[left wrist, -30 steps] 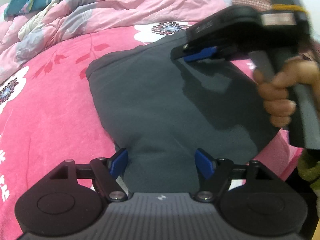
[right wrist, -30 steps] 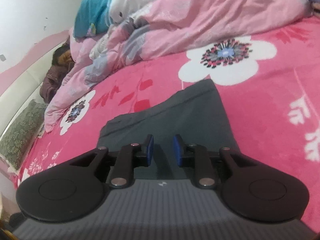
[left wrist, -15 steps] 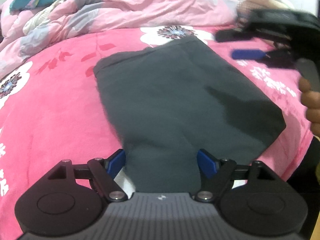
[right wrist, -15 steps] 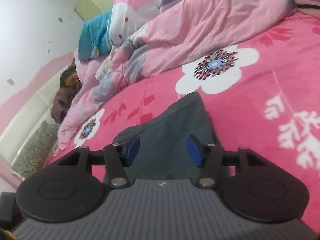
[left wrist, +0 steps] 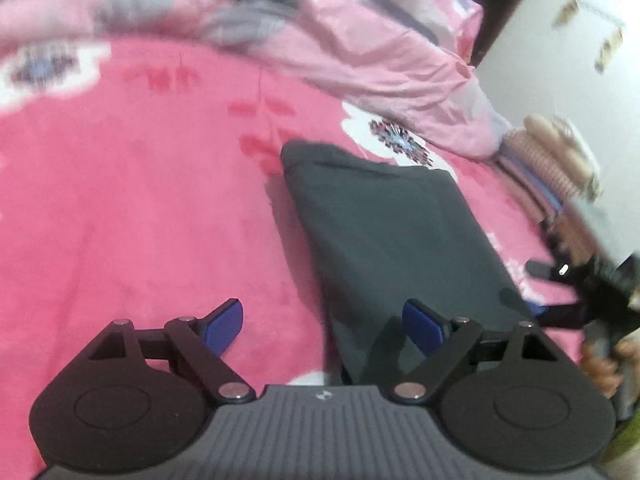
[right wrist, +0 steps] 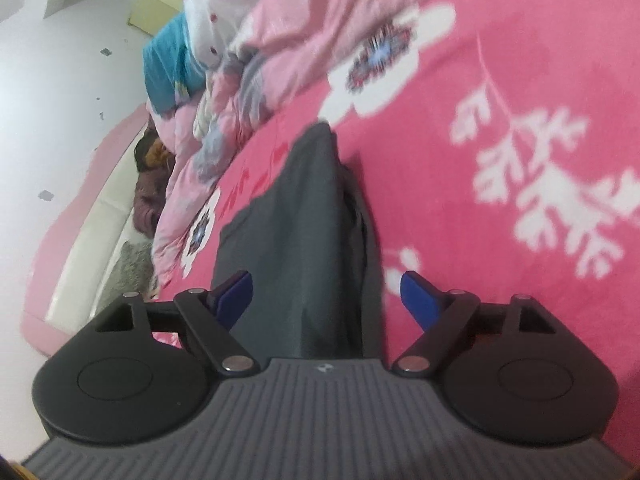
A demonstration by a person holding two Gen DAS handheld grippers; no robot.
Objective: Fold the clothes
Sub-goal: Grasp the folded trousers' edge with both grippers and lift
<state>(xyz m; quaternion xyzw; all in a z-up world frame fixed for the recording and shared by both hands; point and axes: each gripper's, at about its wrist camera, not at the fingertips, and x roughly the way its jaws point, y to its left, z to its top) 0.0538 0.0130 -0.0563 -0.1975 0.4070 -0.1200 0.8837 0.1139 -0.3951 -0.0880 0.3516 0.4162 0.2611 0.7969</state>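
Left wrist view. The left hand-held gripper [left wrist: 322, 326] stands wide open, its jaws having just spread a little further; only the near left edge of the folded dark grey garment [left wrist: 394, 220] lies between them, and neither blue pad presses on it. A second ago the cloth filled the whole gap; now the left pad hangs over bare pink floral bedsheet [left wrist: 132, 208], so the view has swung sideways and rolled. The garment lies flat on the bed as a narrow rectangle, running from the jaws toward 1 o'clock. At 3 o'clock the right hand-held gripper [left wrist: 560, 292], blurred, sits off the garment's right edge, with fingers [left wrist: 604, 356] of the person's hand below it.

Right wrist view. The right hand-held gripper [right wrist: 326, 298] has just been opening from nearly closed to wide; the garment [right wrist: 304, 220] lies between the pads, touched by neither, with its stacked layers visible along its right side. The crumpled pink quilt [right wrist: 320, 8] lies at 12 o'clock. Compared with a second ago the horizon is rolled markedly.

Judgement: a fold has been laid and released; both tools point obliquely down at the bed, probably repositioning for the next grasp.
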